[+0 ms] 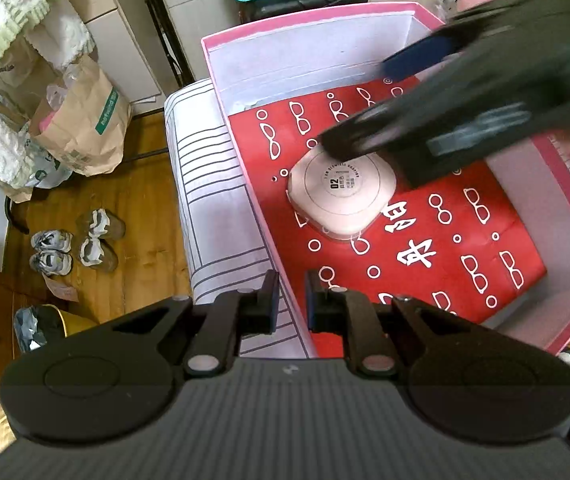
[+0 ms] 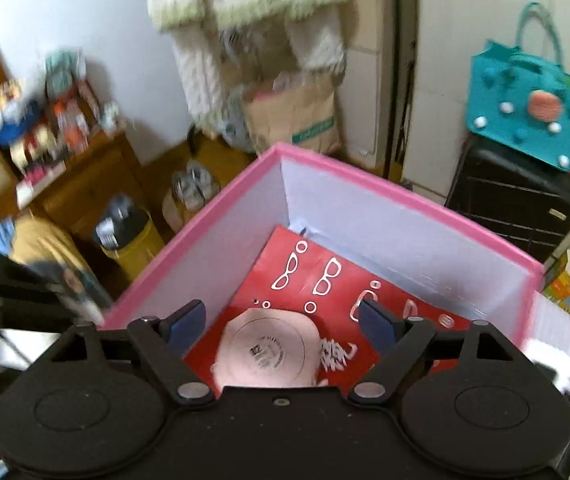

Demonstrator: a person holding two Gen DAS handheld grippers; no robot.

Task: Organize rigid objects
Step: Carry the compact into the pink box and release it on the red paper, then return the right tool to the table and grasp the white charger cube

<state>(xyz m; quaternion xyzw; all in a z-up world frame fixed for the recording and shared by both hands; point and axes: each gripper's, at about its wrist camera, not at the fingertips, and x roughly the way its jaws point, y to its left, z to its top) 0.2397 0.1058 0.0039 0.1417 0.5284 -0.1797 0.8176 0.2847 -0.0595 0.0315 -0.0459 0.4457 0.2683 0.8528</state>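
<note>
Currently, the left gripper (image 1: 291,300) has its jaws nearly closed across the near wall of the pink-rimmed cardboard box with white inner walls (image 1: 245,46); whether its pads press on that wall cannot be told. Ahead of its fingertips, inside the box, a pale pink rounded-square plastic case with a circular printed label (image 1: 341,196) lies flat on a red paper sheet printed with white spectacles (image 1: 465,248). The right gripper (image 2: 283,324) hangs over the case, jaws spread wide, gripping nothing; the case sits between and below its blue-padded fingers (image 2: 183,326). From the left wrist view, one right finger tip overlaps the case's far edge; contact cannot be confirmed.
</note>
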